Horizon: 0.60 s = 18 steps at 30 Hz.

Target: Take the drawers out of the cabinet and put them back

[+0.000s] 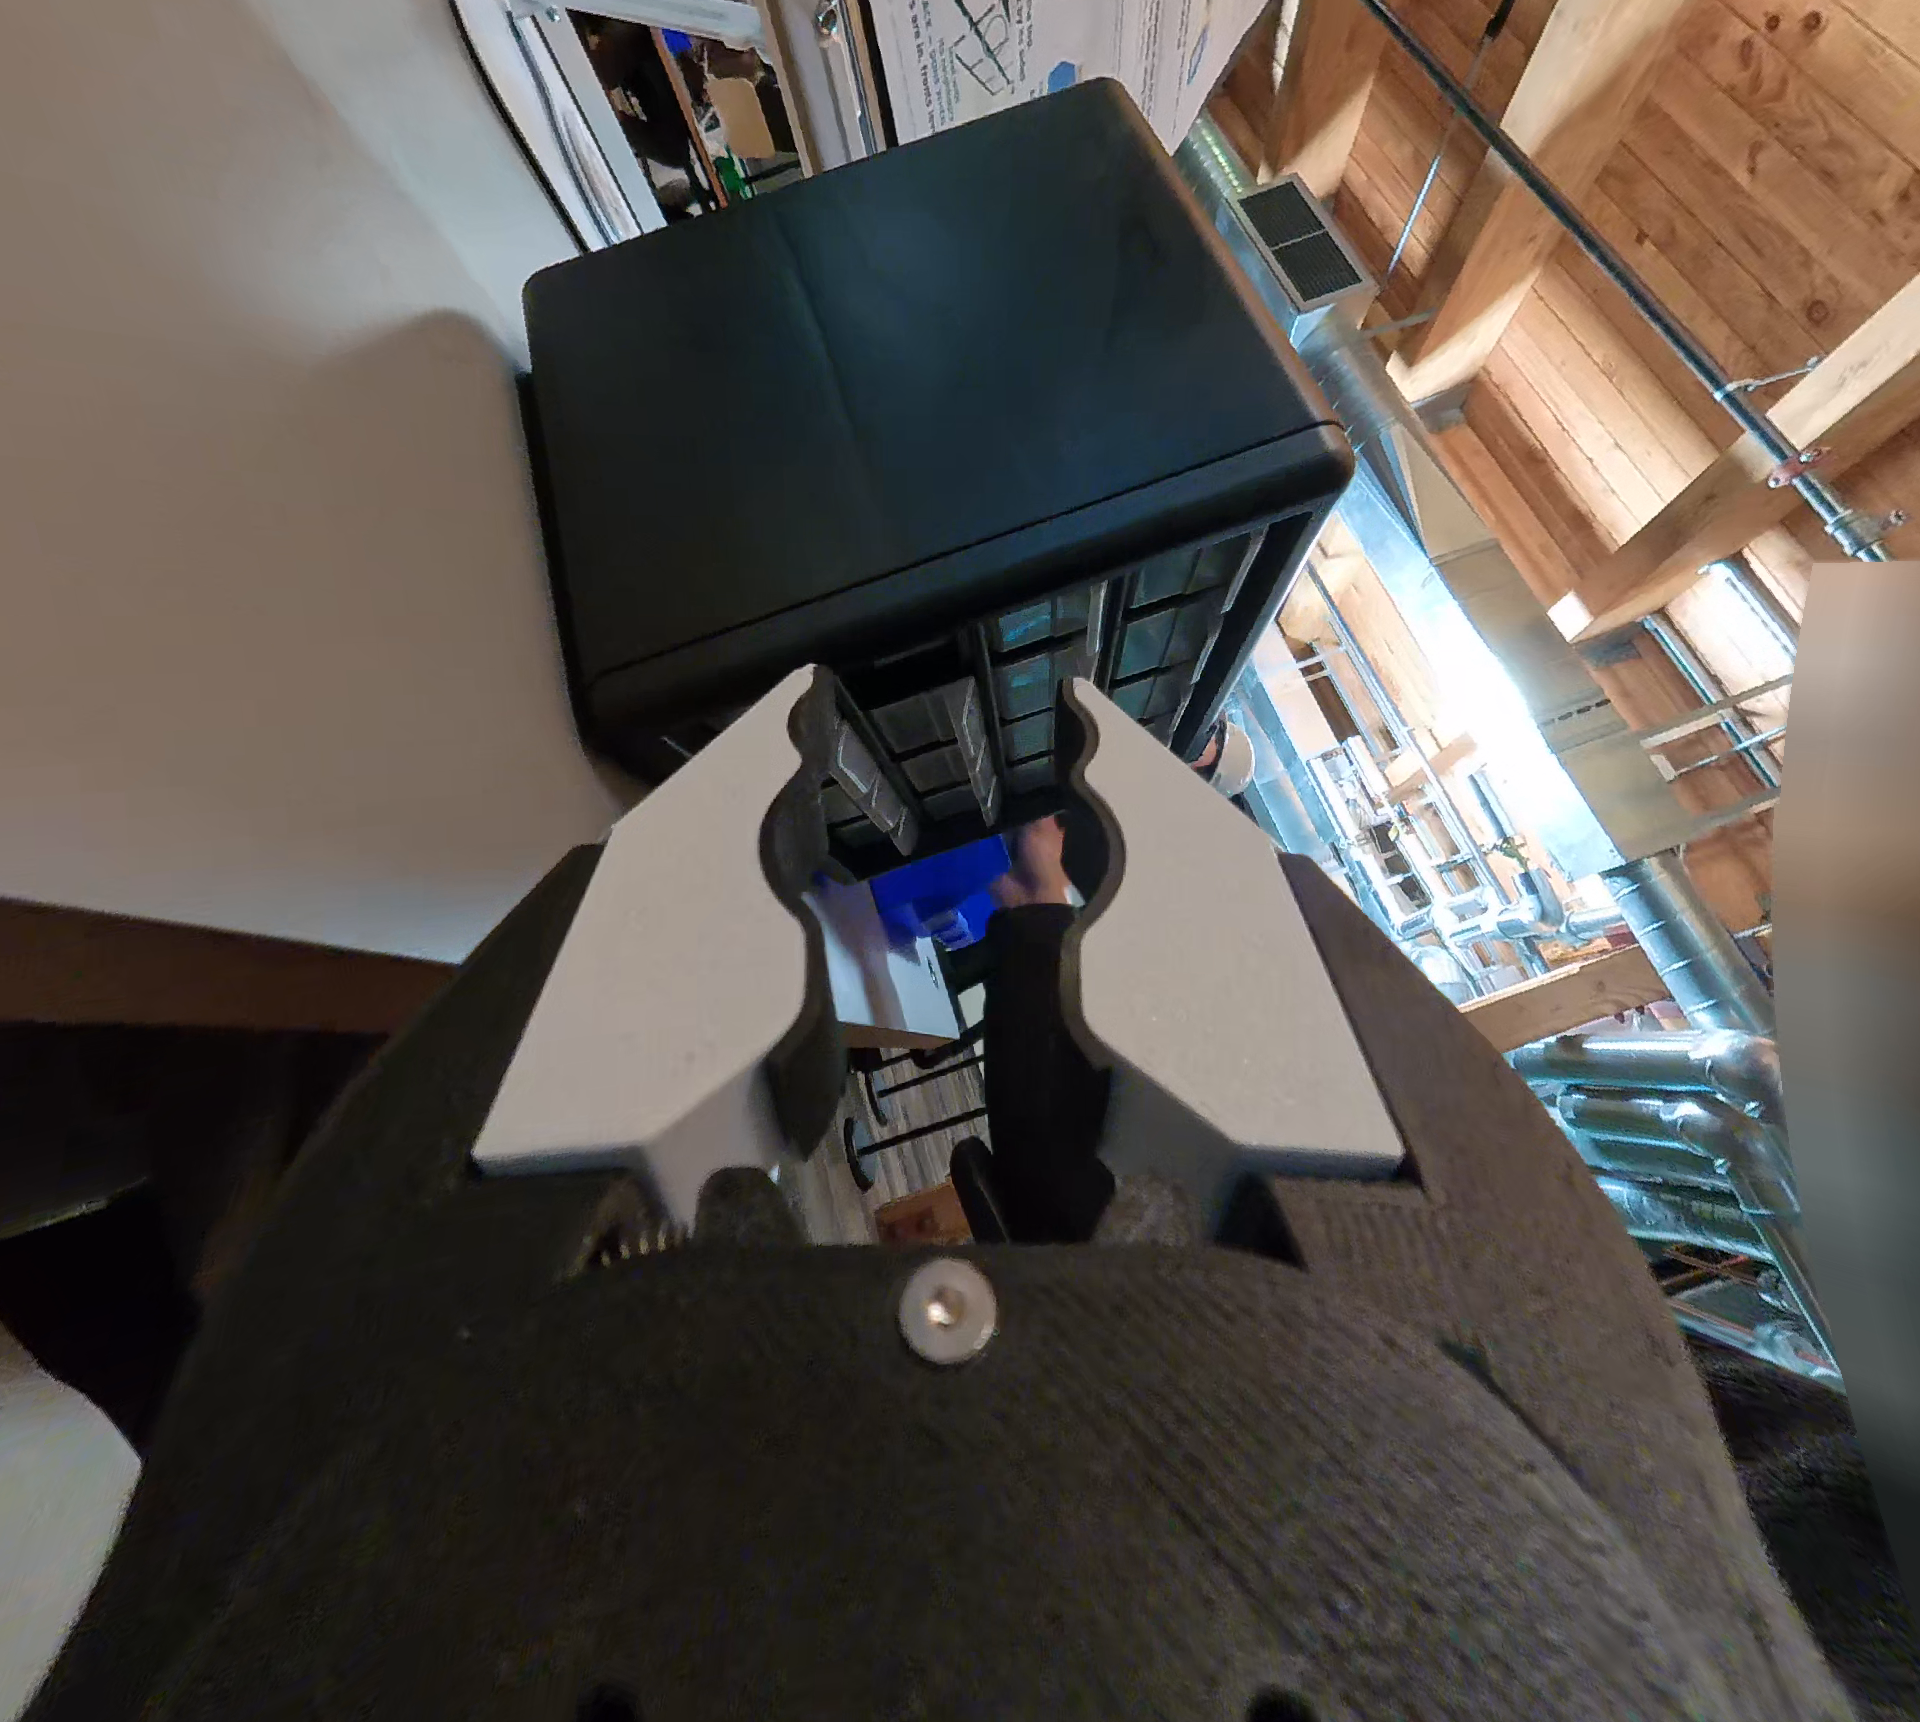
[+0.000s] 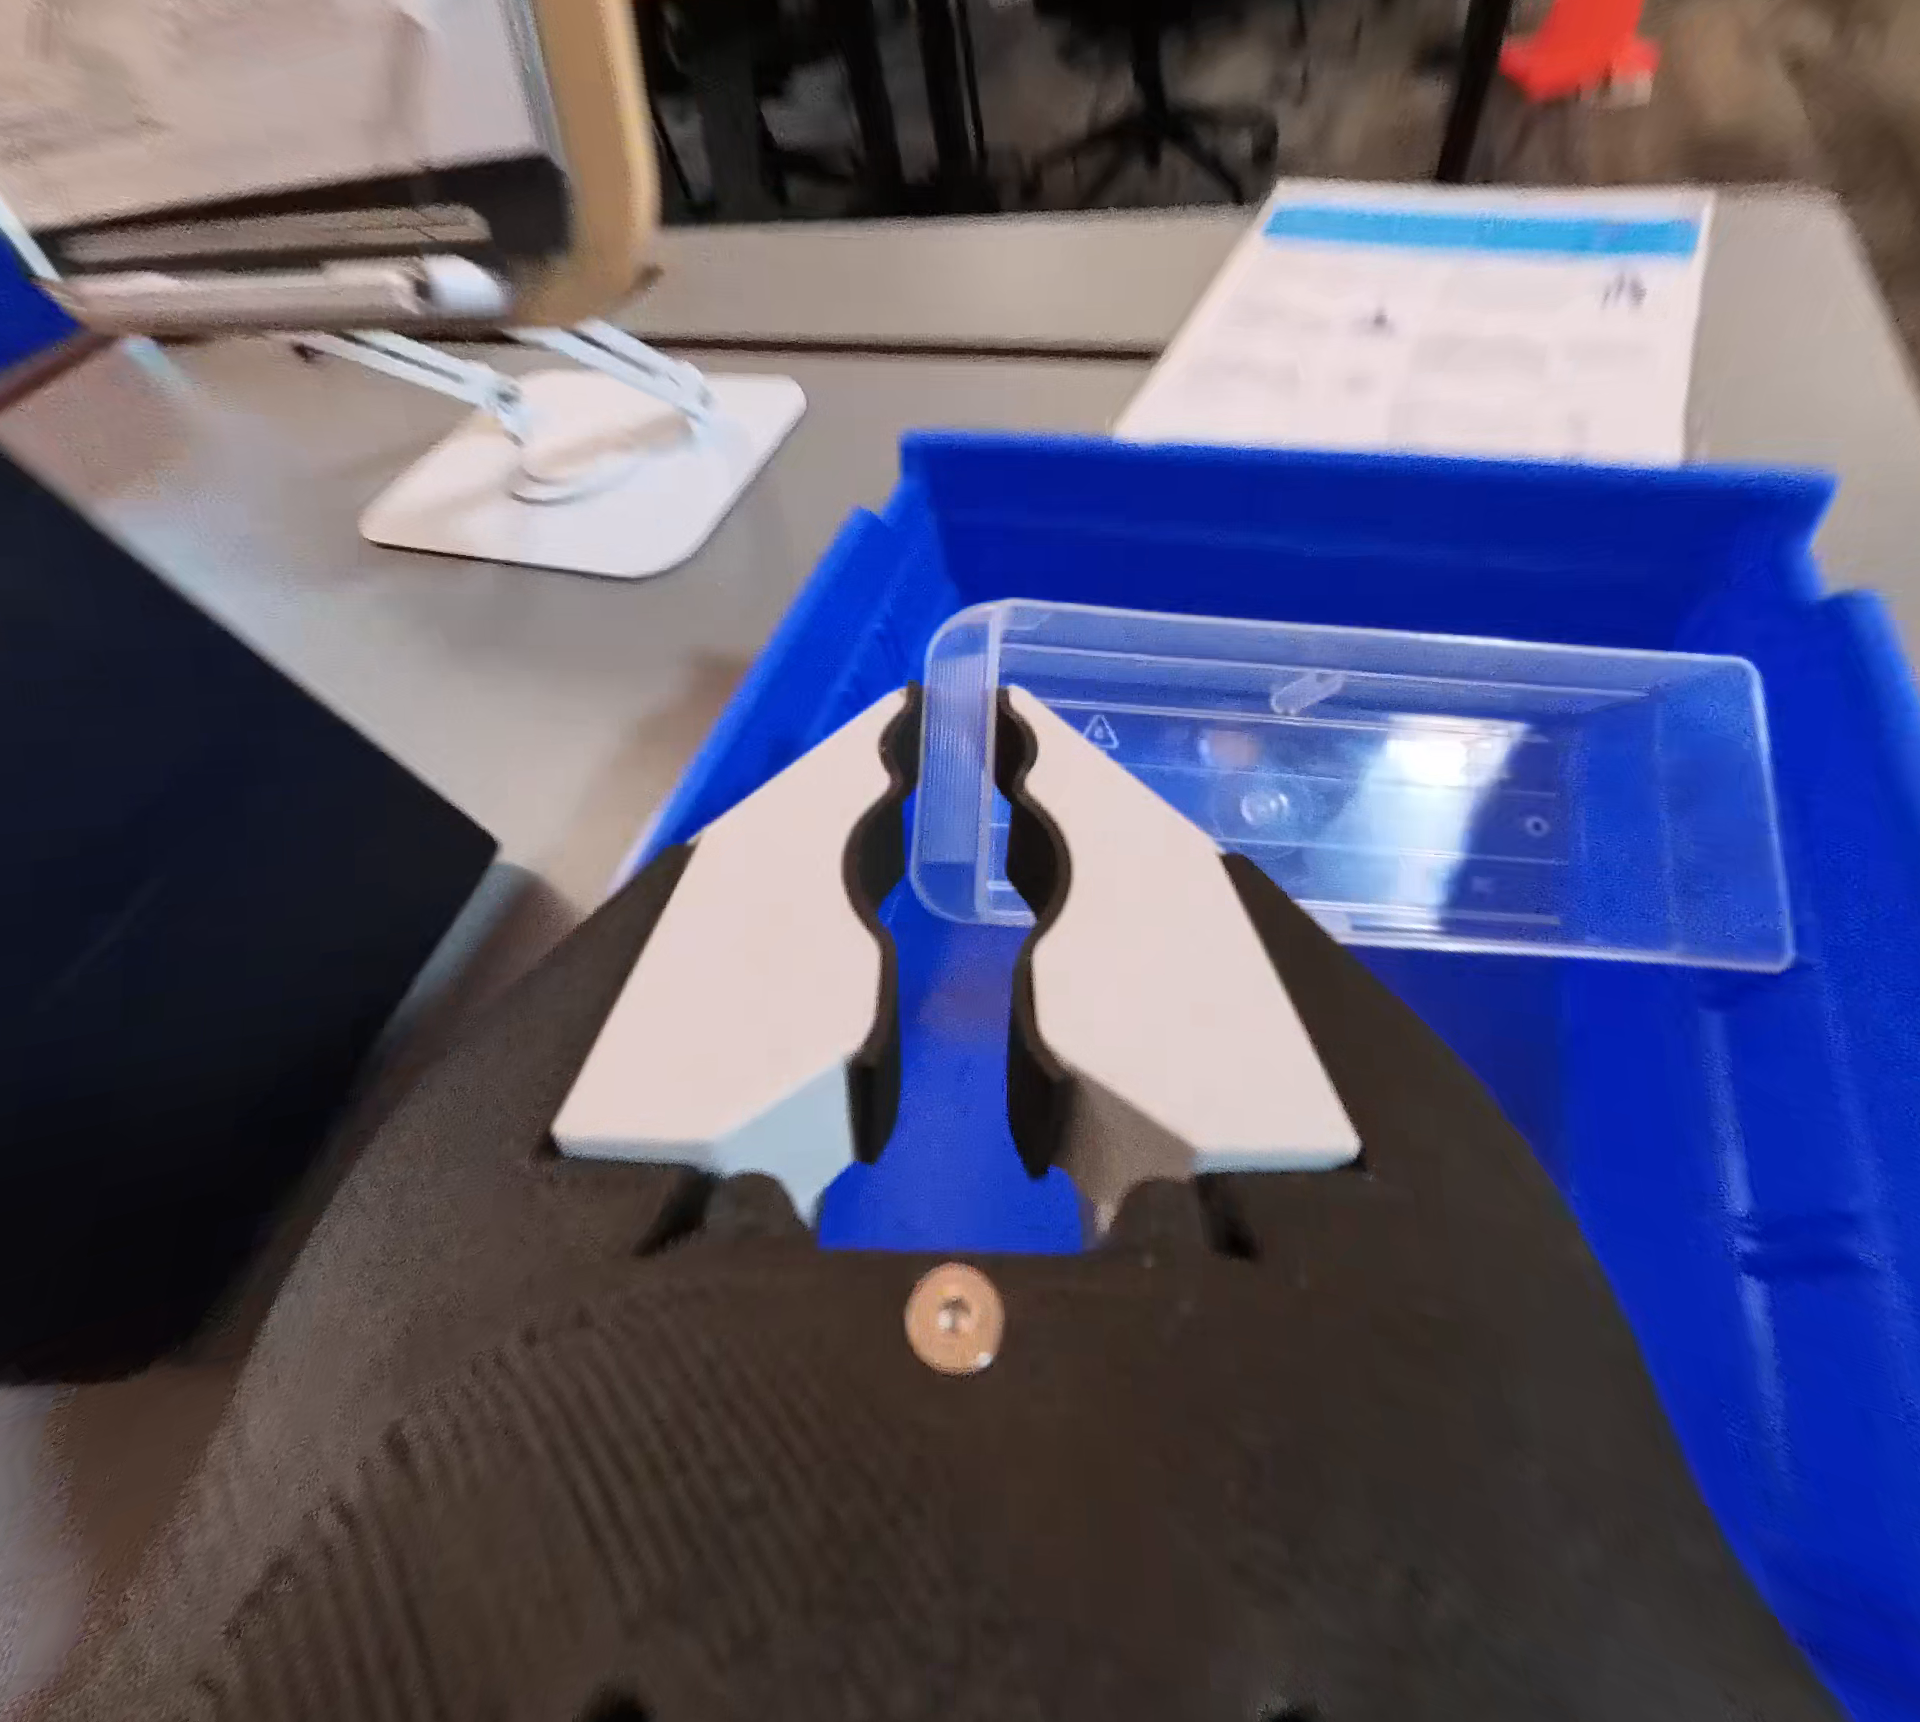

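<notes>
Grey table (image 2: 935,301); wooden ceiling (image 1: 1662,114) overhead.

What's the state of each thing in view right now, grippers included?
Right gripper: shut on the clear drawer's front lip.
Clear drawer: out of the cabinet, empty, held over the blue bin.
Blue bin: on the table, open-topped.
Left gripper: open, holding nothing, near the cabinet's front.
Black cabinet: on the table, some drawers in, at least one slot looks empty.

Blue bin (image 2: 1714,1153) cut off at right edge; shelving (image 2: 1039,10) behind the table motion-blurred.
</notes>
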Each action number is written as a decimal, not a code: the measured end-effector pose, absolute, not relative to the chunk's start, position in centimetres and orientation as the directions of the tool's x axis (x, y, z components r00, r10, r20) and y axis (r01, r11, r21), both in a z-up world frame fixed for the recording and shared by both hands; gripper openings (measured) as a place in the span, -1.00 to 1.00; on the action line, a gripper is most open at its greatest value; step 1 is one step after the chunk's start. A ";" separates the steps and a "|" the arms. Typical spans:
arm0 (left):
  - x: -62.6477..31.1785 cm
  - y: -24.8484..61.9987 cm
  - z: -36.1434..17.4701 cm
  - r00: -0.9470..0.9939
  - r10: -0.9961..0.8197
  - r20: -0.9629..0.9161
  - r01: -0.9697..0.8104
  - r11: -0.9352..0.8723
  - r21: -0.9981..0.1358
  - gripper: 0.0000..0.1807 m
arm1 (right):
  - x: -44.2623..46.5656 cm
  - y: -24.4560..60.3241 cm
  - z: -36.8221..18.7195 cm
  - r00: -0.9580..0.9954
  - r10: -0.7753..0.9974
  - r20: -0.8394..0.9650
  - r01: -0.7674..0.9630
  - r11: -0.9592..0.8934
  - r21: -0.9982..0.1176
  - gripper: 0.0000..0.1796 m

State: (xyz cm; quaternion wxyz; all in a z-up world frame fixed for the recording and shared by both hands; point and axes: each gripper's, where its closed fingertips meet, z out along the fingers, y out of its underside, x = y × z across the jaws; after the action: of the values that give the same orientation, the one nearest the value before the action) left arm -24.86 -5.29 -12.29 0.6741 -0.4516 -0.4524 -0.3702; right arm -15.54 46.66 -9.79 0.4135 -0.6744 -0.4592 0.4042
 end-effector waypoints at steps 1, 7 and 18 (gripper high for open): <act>-24.9 -5.4 -12.3 0.319 -0.086 0.944 0.905 0.322 -0.277 -0.56 | -16.2 47.2 -11.2 0.267 0.944 -0.192 0.319 -0.275 -0.907 -0.87; -24.8 -5.4 -12.3 0.346 -0.064 0.936 0.896 0.320 -0.309 -0.56 | -19.3 48.7 -16.1 0.353 0.908 -0.224 0.455 -0.376 -0.807 -0.86; -23.9 -3.8 -11.9 0.393 -0.059 0.918 0.891 0.270 -0.364 -0.56 | -18.3 48.8 -9.8 0.392 0.909 -0.144 0.321 -0.281 -0.904 -0.46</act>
State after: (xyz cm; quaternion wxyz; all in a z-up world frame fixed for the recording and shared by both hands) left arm -23.86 -3.84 -11.90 0.6746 -0.4911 -0.4240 -0.3520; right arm -18.33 48.76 -9.78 0.4209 -0.7202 -0.4267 0.3492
